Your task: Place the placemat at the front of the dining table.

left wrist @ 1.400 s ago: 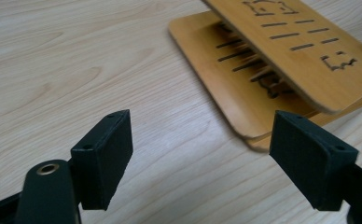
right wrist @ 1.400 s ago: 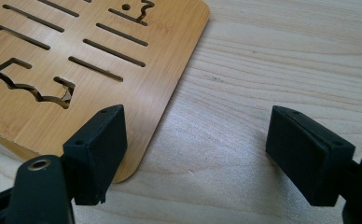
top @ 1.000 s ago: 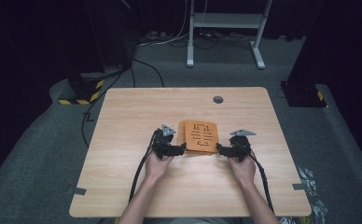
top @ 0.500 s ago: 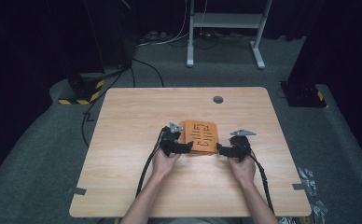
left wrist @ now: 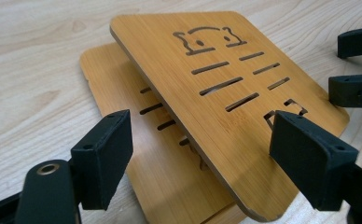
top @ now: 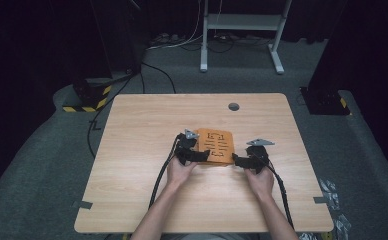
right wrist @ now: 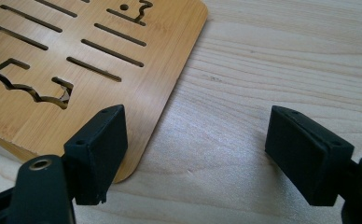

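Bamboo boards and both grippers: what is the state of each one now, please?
Upper bamboo board: tilted, one edge raised above the lower board.
Lower bamboo board: lying flat on the table.
Left gripper: open, jaws either side of the upper board's edge.
Right gripper: open, nothing between the jaws, beside the board's corner.

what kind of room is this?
Likely a lab or recording studio: one bare wooden table on grey carpet, loose cables on the floor, hazard-striped equipment base, dark surroundings.

Orange slotted bamboo boards (top: 215, 146), black tongs (top: 200, 155)
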Demonstrator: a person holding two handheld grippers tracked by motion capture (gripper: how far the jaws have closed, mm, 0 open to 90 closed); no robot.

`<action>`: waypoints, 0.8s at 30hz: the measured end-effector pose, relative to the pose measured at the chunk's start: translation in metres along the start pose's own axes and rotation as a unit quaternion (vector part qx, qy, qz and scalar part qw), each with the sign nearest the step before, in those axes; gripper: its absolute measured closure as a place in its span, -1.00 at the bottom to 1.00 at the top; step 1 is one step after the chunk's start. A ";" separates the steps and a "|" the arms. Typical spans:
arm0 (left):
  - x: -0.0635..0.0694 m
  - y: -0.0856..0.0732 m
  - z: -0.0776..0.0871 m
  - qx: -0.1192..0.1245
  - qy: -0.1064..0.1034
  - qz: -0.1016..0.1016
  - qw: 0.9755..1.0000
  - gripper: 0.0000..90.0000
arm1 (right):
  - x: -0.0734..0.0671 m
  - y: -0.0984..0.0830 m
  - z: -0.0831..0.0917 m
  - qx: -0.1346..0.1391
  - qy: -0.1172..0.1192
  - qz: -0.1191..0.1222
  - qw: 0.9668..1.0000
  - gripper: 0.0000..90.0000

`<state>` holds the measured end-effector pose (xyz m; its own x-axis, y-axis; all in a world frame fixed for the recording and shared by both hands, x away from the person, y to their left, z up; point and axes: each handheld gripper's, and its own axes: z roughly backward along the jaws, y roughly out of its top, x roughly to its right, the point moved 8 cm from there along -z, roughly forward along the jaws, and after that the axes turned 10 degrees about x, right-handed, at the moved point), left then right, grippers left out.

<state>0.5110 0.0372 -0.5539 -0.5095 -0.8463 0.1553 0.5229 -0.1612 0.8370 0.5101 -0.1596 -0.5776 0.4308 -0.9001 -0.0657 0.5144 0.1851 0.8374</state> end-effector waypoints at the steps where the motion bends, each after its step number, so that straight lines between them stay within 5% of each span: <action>1: 0.000 0.000 -0.001 -0.001 -0.004 -0.001 1.000 -0.53 | 0.000 0.000 0.000 0.000 0.000 0.000 1.000 -0.54; 24: 0.014 -0.001 -0.014 -0.009 -0.034 0.016 0.999 -0.52 | 0.000 0.000 0.000 -0.002 0.000 -0.002 1.000 -0.53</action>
<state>0.5130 0.0181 -0.5604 -0.5371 -0.8150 0.2173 0.5516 -0.1445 0.8215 0.5095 -0.1595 -0.5777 0.4282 -0.9011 -0.0687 0.5187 0.1828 0.8352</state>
